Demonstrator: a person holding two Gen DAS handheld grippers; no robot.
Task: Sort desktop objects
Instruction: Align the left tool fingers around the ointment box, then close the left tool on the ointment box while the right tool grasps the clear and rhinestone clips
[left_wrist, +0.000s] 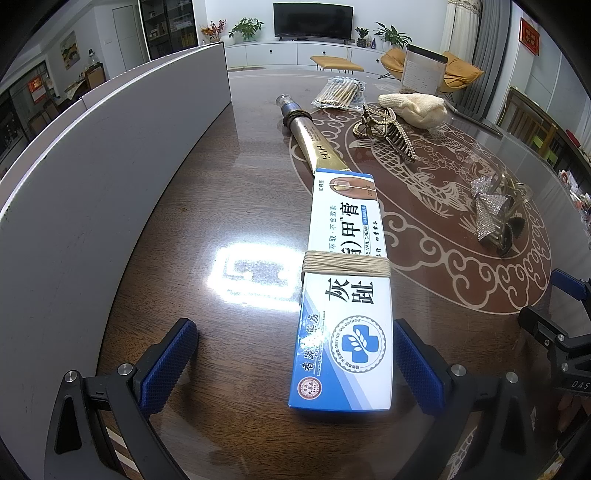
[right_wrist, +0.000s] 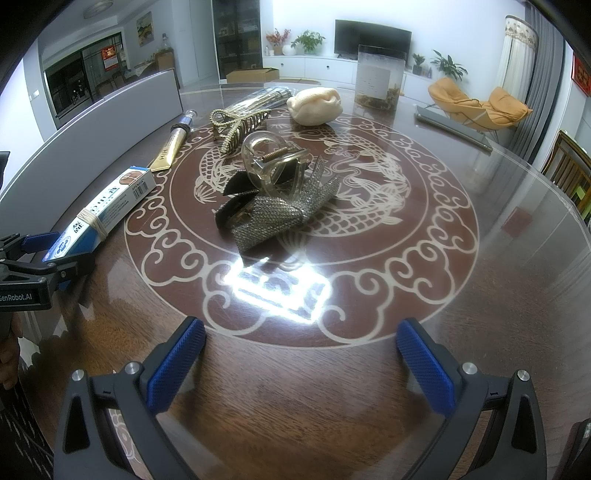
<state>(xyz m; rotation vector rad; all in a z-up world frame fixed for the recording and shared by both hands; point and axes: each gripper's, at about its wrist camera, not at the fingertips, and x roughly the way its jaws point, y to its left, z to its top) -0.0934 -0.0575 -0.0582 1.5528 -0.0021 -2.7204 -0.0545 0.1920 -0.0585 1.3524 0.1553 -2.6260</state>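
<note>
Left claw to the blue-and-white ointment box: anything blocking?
Nothing visible. The open left claw already straddles the near end of the blue-and-white cardboard ointment box on the brown wooden table; the box lies nearer the right pad. The gold tube lies beyond the far end.

A blue and white ointment box (left_wrist: 345, 291) lies on the table, bound with a beige rubber band. Its top face carries large black Chinese characters "灰趾" and "甲膏", the English line "TOE NAIL CREAM", and a round blue seal reading "GREY TOE NAIL OINTMENT". In the right wrist view the box's end flap shows "AFENJIA", only partly legible. A gold tube (left_wrist: 320, 149) beyond the box is printed "HIH". The left gripper (right_wrist: 55, 251) body reads "enRobot.AI", cut off at the frame edge. The right gripper's (left_wrist: 565, 314) body shows "DAS", also cut off.
</note>
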